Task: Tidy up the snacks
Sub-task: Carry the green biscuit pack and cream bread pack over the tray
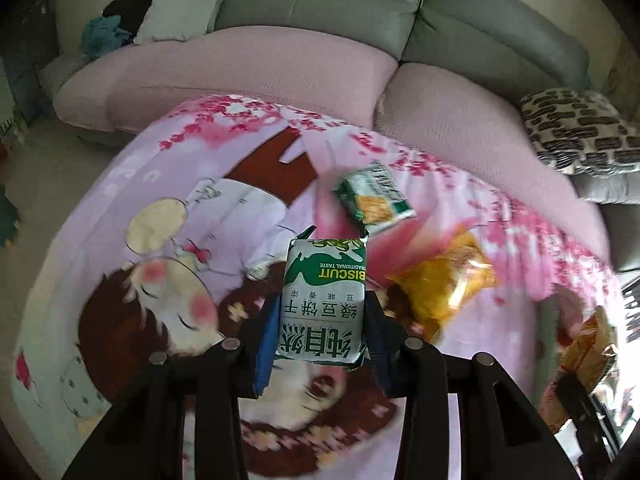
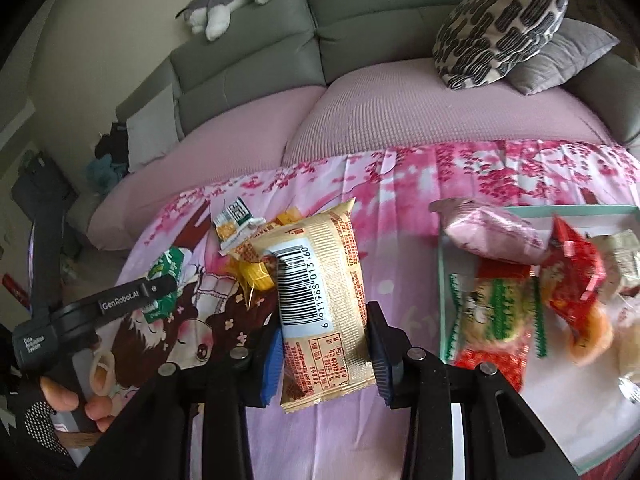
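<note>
Biscuits (image 1: 325,300) sit pinched in the left gripper (image 1: 326,280); right gripper (image 2: 326,344) clamps a gold packet (image 2: 320,300) over the cloth (image 2: 400,200).

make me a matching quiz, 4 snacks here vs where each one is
Things:
1. green biscuit pack
2. gold pack with barcode
3. pink packet
4. yellow packet

Places:
A. lying loose on the printed cloth
B. in the left gripper's jaws
C. on the tray's far edge
D. in the right gripper's jaws

Pairs: 1-B, 2-D, 3-C, 4-A
</note>
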Demonstrator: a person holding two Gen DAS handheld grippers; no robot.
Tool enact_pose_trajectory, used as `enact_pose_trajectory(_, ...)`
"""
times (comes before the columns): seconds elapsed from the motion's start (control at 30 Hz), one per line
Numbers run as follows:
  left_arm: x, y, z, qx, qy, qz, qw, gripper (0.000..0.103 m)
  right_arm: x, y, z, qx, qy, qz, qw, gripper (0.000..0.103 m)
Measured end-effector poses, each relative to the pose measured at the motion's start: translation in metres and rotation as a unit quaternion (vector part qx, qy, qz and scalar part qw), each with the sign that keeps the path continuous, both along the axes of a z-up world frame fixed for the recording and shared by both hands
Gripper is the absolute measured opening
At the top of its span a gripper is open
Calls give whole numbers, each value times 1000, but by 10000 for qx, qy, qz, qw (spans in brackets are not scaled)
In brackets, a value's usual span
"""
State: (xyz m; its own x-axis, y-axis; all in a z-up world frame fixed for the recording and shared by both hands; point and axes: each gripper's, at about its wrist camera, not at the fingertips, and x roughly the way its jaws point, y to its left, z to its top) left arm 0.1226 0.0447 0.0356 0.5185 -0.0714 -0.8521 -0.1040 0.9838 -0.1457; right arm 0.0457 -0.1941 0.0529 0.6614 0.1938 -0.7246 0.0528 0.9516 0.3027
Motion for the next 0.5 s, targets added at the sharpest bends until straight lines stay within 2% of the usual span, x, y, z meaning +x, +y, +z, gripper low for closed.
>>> enact_pose_trajectory(0.07,-7,-7,5,-123,-43,-53,9999,42,-7,-6,4,47,-48,-51,10000,40)
enact_pose_trajectory(0.5,-30,-69,26,-89,-333,-556,9979,42,-27,-55,10,212,-64,-603,9979,40)
